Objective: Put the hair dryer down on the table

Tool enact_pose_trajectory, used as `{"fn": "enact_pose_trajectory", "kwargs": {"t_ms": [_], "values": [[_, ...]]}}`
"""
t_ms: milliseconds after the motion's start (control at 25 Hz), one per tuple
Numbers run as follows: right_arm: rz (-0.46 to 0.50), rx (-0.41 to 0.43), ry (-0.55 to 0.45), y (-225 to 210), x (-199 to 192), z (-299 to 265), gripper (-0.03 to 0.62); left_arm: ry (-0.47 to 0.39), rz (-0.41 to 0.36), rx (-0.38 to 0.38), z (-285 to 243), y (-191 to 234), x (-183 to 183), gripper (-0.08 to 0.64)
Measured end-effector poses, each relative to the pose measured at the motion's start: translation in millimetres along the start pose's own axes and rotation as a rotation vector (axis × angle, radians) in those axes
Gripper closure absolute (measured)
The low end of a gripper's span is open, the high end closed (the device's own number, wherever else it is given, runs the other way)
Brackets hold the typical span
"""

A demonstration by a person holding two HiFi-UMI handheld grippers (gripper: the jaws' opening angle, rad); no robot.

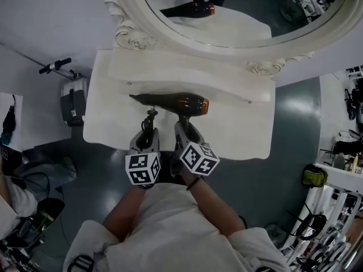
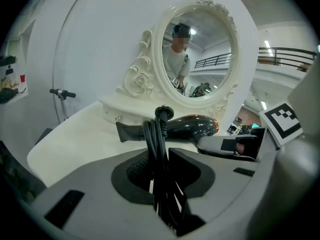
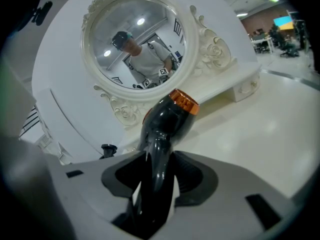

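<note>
The dryer [image 1: 173,102] is glossy black, with an orange ring at its rear end and a flat black nozzle at the other. Its handle runs back between the right gripper's [image 3: 155,169] jaws, which pinch it on both sides. The barrel lies crosswise just past those jaw tips, low over the table [image 1: 238,129]; whether it touches the top cannot be told. The left gripper's [image 2: 159,159] jaws clamp the bundled black cord [image 2: 156,144], with the plug sticking up beyond their tips. The nozzle lies just ahead of them.
</note>
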State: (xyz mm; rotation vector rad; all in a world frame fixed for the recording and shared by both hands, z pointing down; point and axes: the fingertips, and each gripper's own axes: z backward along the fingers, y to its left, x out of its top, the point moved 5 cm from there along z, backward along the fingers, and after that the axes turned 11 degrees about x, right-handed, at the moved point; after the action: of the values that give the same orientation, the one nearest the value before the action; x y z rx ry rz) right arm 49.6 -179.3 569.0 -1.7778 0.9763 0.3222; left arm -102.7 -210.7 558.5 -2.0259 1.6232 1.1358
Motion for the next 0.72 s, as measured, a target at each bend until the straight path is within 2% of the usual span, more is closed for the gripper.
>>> {"fn": "enact_pose_trajectory", "kwargs": {"t_ms": [480,720], "values": [[-0.018,-0.028,0.04,-2.2,-7.3,-22.8,0.408,0.029,0.005,-0.009,-16.2,17.7,0.5,0.476],[-0.063,-0.038,0.061,-8.7,-12.8,-33.4,0.408,0.041,0.01,-0.005,-22.1,26.0,0.8,0.476]]}}
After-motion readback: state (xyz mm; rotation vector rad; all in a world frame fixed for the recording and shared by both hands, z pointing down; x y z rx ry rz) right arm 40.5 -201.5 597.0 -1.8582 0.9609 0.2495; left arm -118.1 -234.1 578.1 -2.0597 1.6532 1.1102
